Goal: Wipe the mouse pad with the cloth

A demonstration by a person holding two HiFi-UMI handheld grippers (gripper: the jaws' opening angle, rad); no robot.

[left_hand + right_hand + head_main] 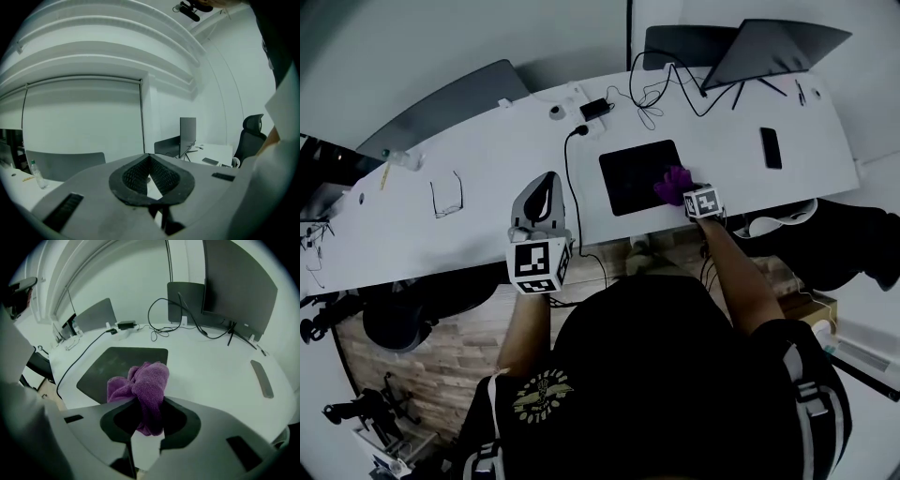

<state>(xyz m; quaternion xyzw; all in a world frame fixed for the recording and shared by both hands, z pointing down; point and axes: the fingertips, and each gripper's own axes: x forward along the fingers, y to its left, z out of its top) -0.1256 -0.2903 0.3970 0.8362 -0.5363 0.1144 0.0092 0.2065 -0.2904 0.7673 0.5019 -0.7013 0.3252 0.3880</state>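
Note:
A black mouse pad lies on the white table, near its front edge. A bunched purple cloth rests on the pad's right front corner. My right gripper is shut on this cloth. In the right gripper view the cloth bulges out ahead of the right gripper, with the mouse pad beyond and to the left. My left gripper is held off the table left of the pad, clear of it. In its own view the left gripper has its jaws together on nothing and faces the room.
A black cable runs from a charger down over the table edge, between my left gripper and the pad. Glasses lie to the left, a phone to the right. A laptop and tangled wires sit at the back.

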